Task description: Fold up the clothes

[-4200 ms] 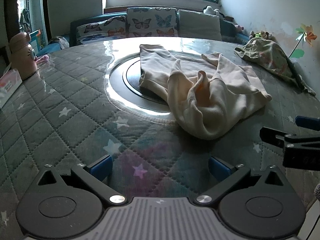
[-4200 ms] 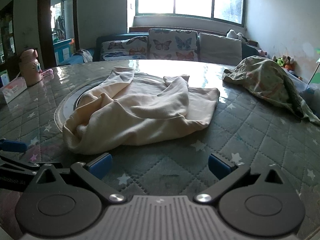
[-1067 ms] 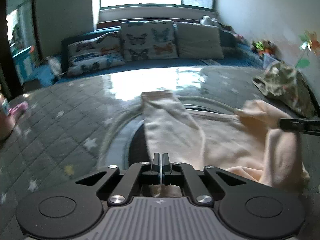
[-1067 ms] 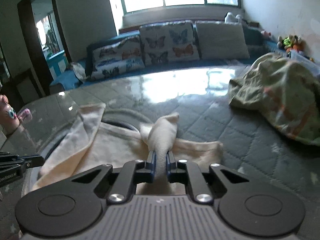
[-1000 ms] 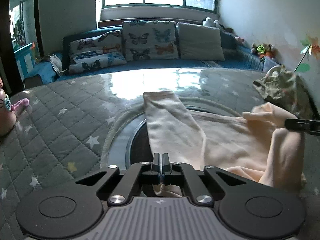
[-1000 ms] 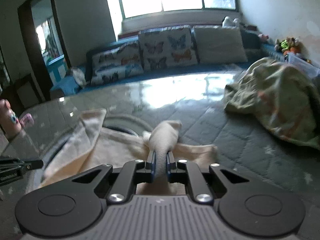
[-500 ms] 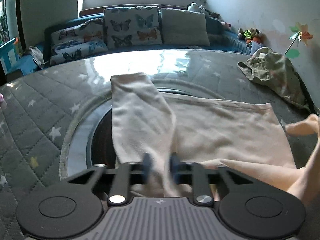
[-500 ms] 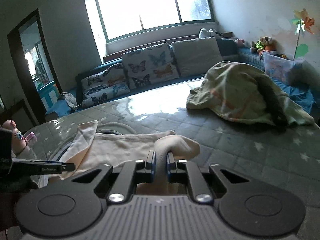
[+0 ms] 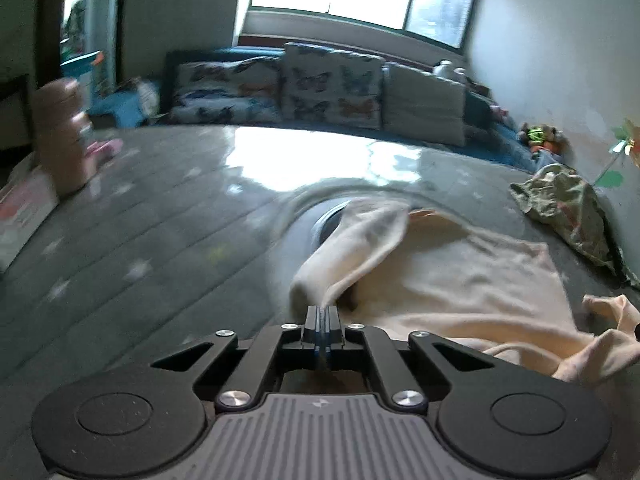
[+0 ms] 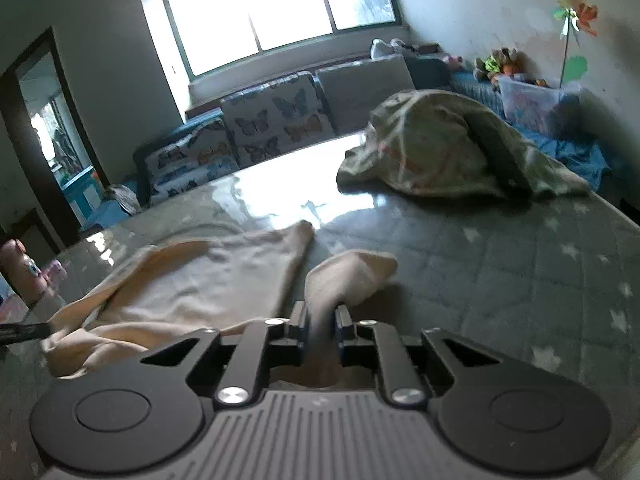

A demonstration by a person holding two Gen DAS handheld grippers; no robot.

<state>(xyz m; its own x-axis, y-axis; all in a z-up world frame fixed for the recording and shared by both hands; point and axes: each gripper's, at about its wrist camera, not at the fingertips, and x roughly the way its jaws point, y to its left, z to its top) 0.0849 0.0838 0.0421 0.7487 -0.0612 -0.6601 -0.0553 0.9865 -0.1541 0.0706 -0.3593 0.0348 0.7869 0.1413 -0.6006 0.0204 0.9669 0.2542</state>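
Left wrist view
Left gripper (image 9: 322, 314): jaws pressed together on a thin edge of the cream garment (image 9: 460, 280), at the near middle of the frame.
Cream garment: a rolled, tube-like part (image 9: 352, 248) rises from the jaws toward the far right; the rest lies spread flat to the right on the quilted star-print table cover (image 9: 140, 248), partly over a round dark plate (image 9: 326, 220) set in the table.
Garment's right end: a bunched piece (image 9: 612, 320) is lifted at the near right edge; what holds it is out of frame.
Surroundings: a green patterned cloth (image 9: 568, 204) lies heaped at the far right; a pink bottle (image 9: 64, 136) and a box (image 9: 24, 212) stand at the far left, both blurred; butterfly cushions (image 9: 328, 84) line a sofa under the window.

Right wrist view
Right gripper (image 10: 322, 322): jaws clamped on a thick fold of the cream garment (image 10: 200, 280), the cloth bulging out past them toward the far side.
Cream garment: spread to the left of the gripper on the table cover (image 10: 500, 272), with one pointed corner toward the far middle.
Left gripper (image 10: 24, 332): only a dark tip shows at the left edge, touching the garment's left end.
Surroundings: the green patterned cloth (image 10: 448, 152) is piled at the far right, well apart from the garment; the pink bottle (image 10: 20, 272) stands at the far left.
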